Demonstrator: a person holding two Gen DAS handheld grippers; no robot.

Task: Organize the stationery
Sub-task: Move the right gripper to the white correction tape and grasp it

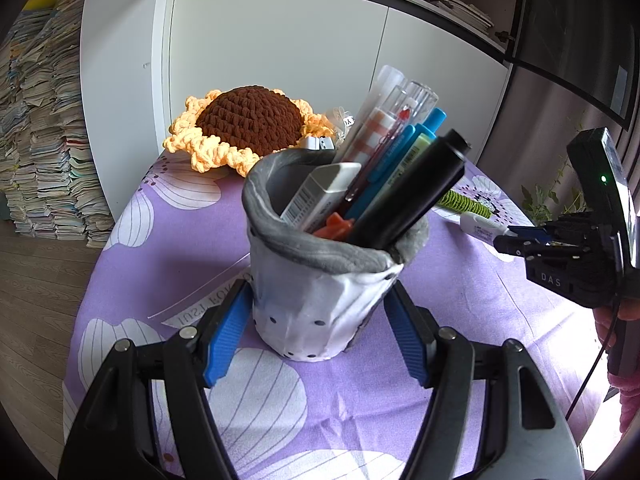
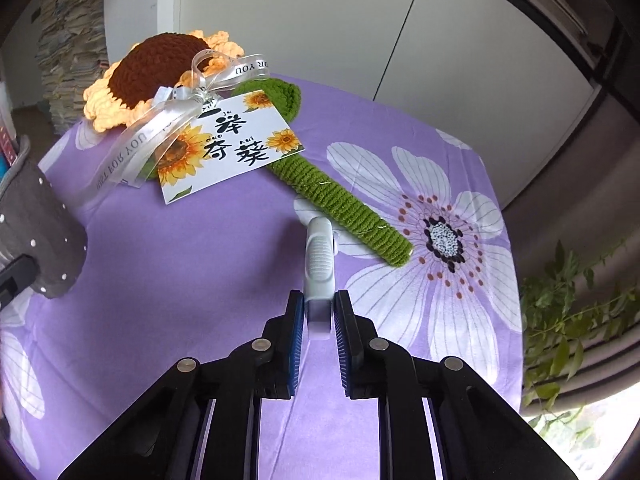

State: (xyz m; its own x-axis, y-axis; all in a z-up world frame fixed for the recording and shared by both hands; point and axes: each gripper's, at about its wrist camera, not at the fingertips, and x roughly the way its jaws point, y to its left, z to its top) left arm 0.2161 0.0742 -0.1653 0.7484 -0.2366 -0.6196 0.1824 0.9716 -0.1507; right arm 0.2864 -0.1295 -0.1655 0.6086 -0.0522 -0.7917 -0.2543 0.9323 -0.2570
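A grey-and-white dotted fabric pen pouch (image 1: 320,304) stands upright on the purple flowered cloth. It holds a black marker (image 1: 416,188), blue pens, a clear tube and a white eraser (image 1: 320,192). My left gripper (image 1: 320,324) sits around the pouch's base, its blue pads touching both sides. My right gripper (image 2: 318,312) is shut on a white pen-like item (image 2: 319,260), held just above the cloth. It also shows in the left wrist view (image 1: 482,232), right of the pouch. The pouch shows at the right wrist view's left edge (image 2: 40,240).
A crocheted sunflower (image 1: 248,124) with a green stem (image 2: 340,200), ribbon and a printed card (image 2: 228,144) lies behind the pouch. White cabinet doors (image 1: 280,48) stand behind the table. Stacked books (image 1: 44,140) fill the left. A green plant (image 2: 568,312) is at the right.
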